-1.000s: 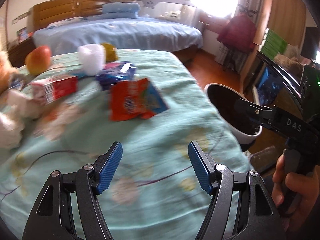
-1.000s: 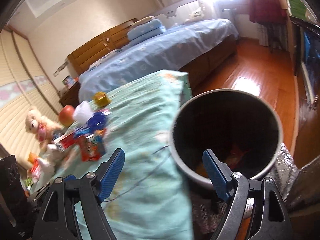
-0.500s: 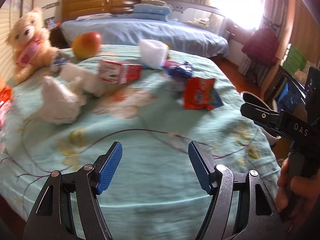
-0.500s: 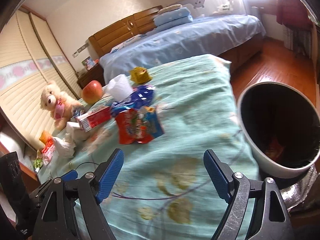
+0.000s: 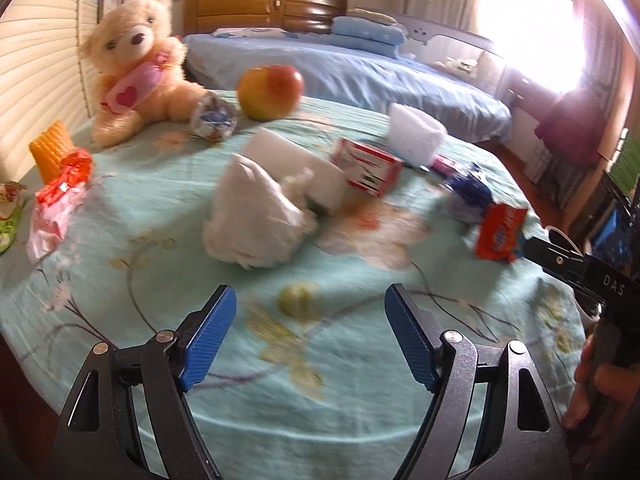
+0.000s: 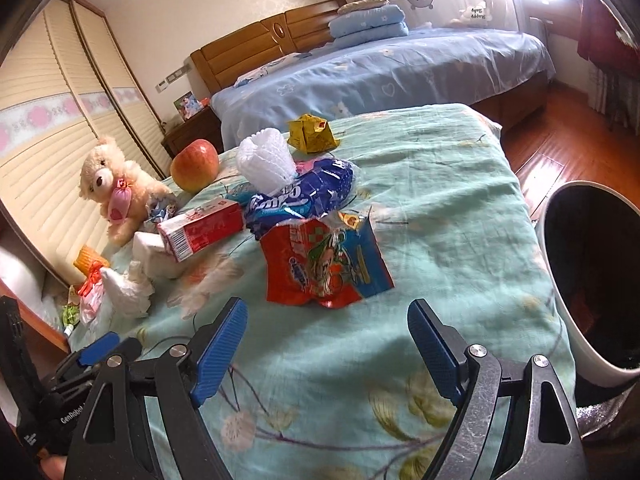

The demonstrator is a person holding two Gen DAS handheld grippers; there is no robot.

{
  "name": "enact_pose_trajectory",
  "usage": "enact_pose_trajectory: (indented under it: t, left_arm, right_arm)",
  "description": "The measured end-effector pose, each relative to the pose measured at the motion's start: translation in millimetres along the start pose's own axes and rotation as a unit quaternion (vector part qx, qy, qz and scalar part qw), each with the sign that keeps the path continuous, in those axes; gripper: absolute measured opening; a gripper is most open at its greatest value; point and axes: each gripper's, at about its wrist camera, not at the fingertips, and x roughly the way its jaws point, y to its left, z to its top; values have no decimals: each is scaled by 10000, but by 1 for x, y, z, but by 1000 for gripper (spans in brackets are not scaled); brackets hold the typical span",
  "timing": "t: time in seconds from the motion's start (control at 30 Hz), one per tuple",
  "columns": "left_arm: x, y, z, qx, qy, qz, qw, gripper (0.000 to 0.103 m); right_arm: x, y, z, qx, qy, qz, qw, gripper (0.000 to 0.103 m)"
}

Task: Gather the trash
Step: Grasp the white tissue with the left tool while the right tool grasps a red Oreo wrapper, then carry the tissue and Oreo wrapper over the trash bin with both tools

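Note:
Trash lies strewn over a teal flowered cloth (image 5: pixel 160 280). My left gripper (image 5: pixel 310 292) hovers just short of a crumpled white tissue wad (image 5: pixel 256 216); its jaws are opening with nothing between them. Behind the wad are a white box (image 5: pixel 296 164), a red-and-white carton (image 5: pixel 370 166) and a white foam net (image 5: pixel 414 132). My right gripper (image 6: pixel 326 306) is open and empty, close in front of a red snack bag (image 6: pixel 324 264). A blue wrapper (image 6: pixel 304 196) and a yellow wrapper (image 6: pixel 312 134) lie beyond it. The white bin (image 6: pixel 568 300) stands off the cloth's right edge.
A teddy bear (image 5: pixel 136 64) and an apple (image 5: pixel 270 90) sit at the far side. An orange wafer (image 5: pixel 52 150) and a red-pink wrapper (image 5: pixel 58 200) lie at the left edge. A blue bed (image 6: pixel 400 76) is behind, with wooden floor (image 6: pixel 560 120) to the right.
Both views have swung left, away from the bin and onto the littered cloth. The tissue wad and the snack bag are now nearer. The left jaws stand slightly wider.

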Motion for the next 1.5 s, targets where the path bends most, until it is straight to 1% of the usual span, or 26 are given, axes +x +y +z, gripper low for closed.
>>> enact_pose_trajectory:
  t: [0.13, 0.3, 0.33, 0.37, 0.4, 0.43, 0.47, 0.5, 0.53, 0.57, 0.6, 0.7, 0.8, 1.0, 1.17, 1.5]
  left_arm:
    - [7, 13, 10, -142, -37, 150, 9998, 82]
    - [18, 18, 20, -236, -43, 174, 9996, 82]
    - [20, 19, 22, -251, -57, 183, 9995, 82]
    - [22, 20, 24, -276, -89, 205, 9994, 82]
    - [23, 21, 25, -284, -119, 239, 9992, 82]
    - [25, 21, 26, -276, -132, 281, 9991, 82]
    - [26, 21, 26, -267, -131, 281, 9992, 74]
    - [28, 21, 26, -258, -98, 268, 9993, 57]
    - [31, 22, 25, -251, -24, 243, 9994, 50]
    - [33, 22, 25, -271, 30, 193, 9994, 45]
    - [33, 23, 24, -285, 31, 156, 9995, 41]
    - [28, 20, 20, -240, 10, 78, 9997, 38]
    - [22, 13, 15, -191, 23, -44, 9998, 37]
    - [8, -17, 3, 67, 81, -435, 9990, 37]
    - [1, -47, -3, 317, 121, -755, 9966, 37]
    - [-3, -95, -6, 678, 211, -1235, 9898, 37]
  right_arm:
    - [7, 4, 6, -85, -43, -103, 9999, 84]
    - [18, 5, 11, -54, 0, -200, 9998, 82]
    - [19, 6, 12, -56, 2, -216, 9998, 77]
    - [21, 6, 12, -62, 24, -251, 9997, 68]
    - [23, 6, 13, -62, 61, -275, 9996, 62]
    - [26, 6, 13, -58, 94, -280, 9995, 51]
    - [28, 5, 12, -39, 146, -279, 9995, 44]
    - [30, 4, 12, -17, 173, -280, 9995, 43]
    - [29, 3, 12, -9, 148, -264, 9995, 35]
    - [27, 3, 11, -14, 114, -255, 9996, 20]
    - [25, 3, 11, -21, 82, -248, 9997, 17]
    - [21, 2, 9, -38, 78, -194, 9998, 14]
    - [15, 0, 6, -23, 76, -131, 9999, 12]
    - [-2, -3, 0, 3, 24, -51, 10000, 11]
    - [-16, -9, -5, 58, -38, -65, 10000, 11]
    - [-43, -35, -12, 252, -216, -221, 9992, 9]
